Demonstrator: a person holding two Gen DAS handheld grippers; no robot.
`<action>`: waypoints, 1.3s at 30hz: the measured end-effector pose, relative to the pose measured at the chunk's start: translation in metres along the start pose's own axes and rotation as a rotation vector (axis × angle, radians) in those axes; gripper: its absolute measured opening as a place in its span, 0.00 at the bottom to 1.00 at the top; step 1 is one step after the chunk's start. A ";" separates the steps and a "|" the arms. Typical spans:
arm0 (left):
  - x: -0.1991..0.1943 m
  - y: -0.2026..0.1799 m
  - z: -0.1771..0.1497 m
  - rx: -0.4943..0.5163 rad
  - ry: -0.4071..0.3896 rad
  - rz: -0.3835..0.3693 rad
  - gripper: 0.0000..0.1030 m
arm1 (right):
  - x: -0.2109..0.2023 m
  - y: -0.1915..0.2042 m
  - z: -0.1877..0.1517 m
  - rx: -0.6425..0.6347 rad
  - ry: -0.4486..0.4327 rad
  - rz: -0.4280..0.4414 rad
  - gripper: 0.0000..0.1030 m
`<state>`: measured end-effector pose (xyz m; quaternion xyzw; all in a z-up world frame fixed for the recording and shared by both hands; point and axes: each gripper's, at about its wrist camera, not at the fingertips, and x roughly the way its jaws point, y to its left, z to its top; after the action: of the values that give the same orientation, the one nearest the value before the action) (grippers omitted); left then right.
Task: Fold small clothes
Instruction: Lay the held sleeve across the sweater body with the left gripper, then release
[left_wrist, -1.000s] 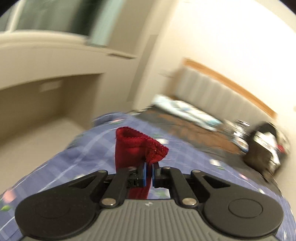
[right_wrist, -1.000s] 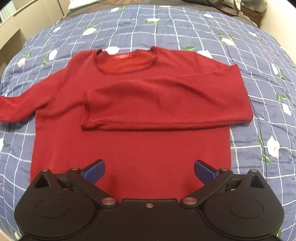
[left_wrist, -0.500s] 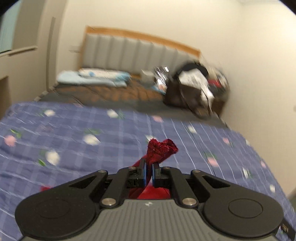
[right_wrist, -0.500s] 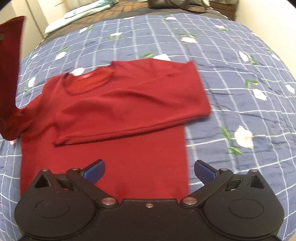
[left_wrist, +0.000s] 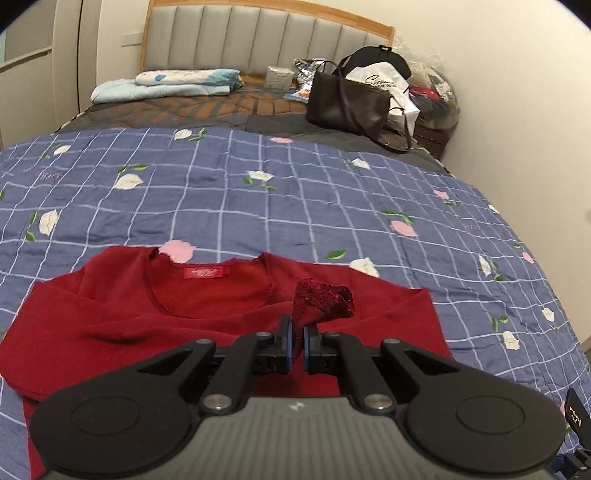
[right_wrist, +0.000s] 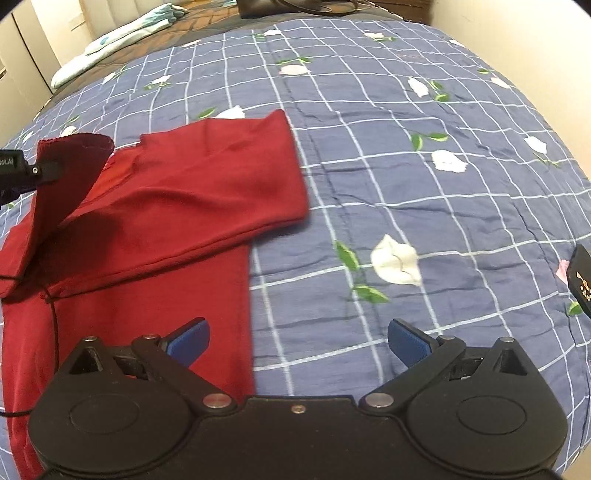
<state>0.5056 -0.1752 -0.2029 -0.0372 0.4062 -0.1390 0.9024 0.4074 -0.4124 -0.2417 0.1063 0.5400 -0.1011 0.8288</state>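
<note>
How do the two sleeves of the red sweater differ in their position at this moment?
One sleeve of the red knit sweater lies flat, folded across the chest; the other sleeve is lifted off the blue checked quilt. The flat one is free; the lifted one's cuff is pinched in the shut left tongs. The right tongs are open, holding neither. Both sleeves are the same red knit.
</note>
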 end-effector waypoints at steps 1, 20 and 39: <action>-0.003 -0.005 -0.001 0.009 -0.006 -0.003 0.05 | 0.000 -0.002 0.000 0.002 0.001 0.001 0.99; 0.022 -0.017 -0.024 0.006 0.169 -0.098 0.57 | 0.009 -0.026 0.005 0.022 0.004 0.011 0.99; -0.021 0.216 -0.015 -0.374 0.072 0.445 0.84 | 0.046 0.086 0.056 -0.085 -0.051 0.114 0.99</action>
<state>0.5286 0.0381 -0.2363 -0.1078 0.4549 0.1383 0.8731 0.4987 -0.3486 -0.2562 0.0989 0.5156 -0.0333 0.8504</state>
